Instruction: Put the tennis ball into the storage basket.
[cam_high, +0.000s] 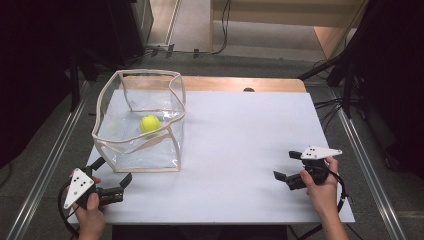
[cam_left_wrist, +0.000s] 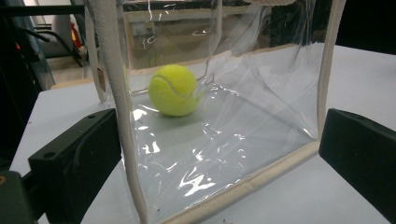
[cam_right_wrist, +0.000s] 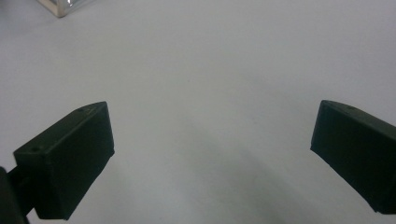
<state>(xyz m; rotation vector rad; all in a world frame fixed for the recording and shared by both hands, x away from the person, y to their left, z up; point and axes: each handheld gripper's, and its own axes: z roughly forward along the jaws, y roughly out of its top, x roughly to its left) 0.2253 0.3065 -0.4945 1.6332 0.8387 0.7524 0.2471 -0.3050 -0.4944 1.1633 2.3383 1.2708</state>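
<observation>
Resting: fuzzy round ball, clear bag

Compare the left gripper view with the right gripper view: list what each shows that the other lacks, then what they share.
Left gripper view alone: a yellow-green tennis ball resting inside the clear plastic bag with cream fabric trim, seen close up between wide-apart jaws. Right gripper view alone: a broad bare stretch of the white table surface, with only a trimmed corner of the bag at its upper left. Shared: two black jaws standing open, the white table, and the bag.
</observation>
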